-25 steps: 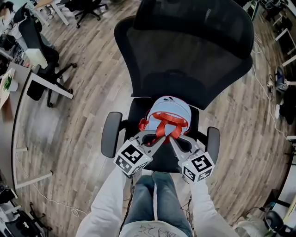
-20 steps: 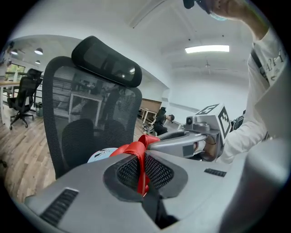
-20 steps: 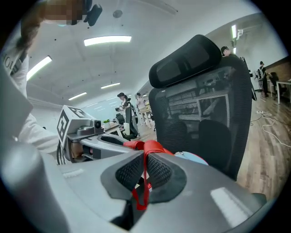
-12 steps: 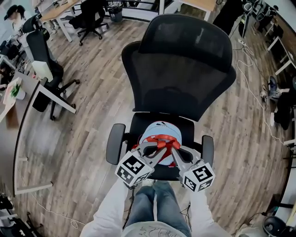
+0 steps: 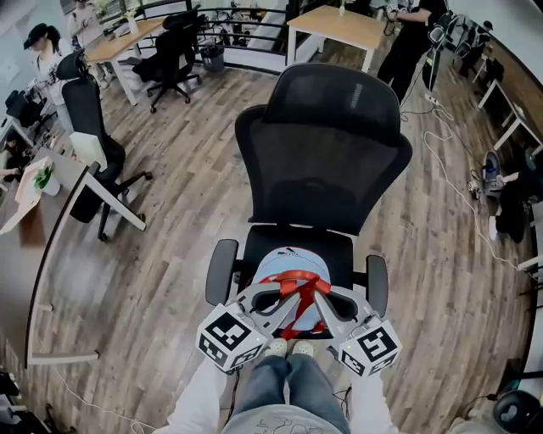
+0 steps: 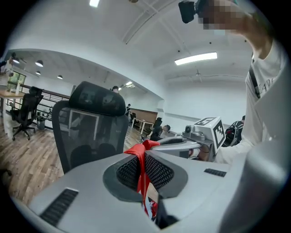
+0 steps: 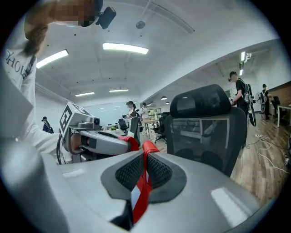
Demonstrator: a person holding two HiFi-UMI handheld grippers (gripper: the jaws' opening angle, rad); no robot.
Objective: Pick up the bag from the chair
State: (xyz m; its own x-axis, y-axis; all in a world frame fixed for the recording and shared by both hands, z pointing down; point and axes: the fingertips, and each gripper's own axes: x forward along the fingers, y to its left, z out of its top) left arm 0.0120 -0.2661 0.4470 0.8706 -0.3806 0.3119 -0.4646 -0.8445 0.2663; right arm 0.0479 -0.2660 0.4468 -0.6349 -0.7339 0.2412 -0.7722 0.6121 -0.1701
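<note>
A light blue bag (image 5: 284,265) with red straps (image 5: 297,282) is over the seat of the black mesh office chair (image 5: 321,153); whether it still touches the seat I cannot tell. My left gripper (image 5: 285,294) is shut on a red strap (image 6: 142,159), which runs between its pads. My right gripper (image 5: 317,293) is shut on the other red strap (image 7: 144,175). Both grippers meet tip to tip above the bag's near side. The left gripper view shows the right gripper (image 6: 175,142), and the right gripper view shows the left gripper (image 7: 122,142).
The chair's armrests (image 5: 221,269) flank the bag. My legs (image 5: 288,386) stand at the seat's front edge. Another office chair (image 5: 89,119) and a desk (image 5: 38,199) are at the left, a wooden table (image 5: 339,25) at the back, cables (image 5: 441,157) on the floor right.
The head view has risen and drawn back, so the chair looks smaller. Both grippers, still shut on the straps, have come toward me and the seat's front, the bag following.
</note>
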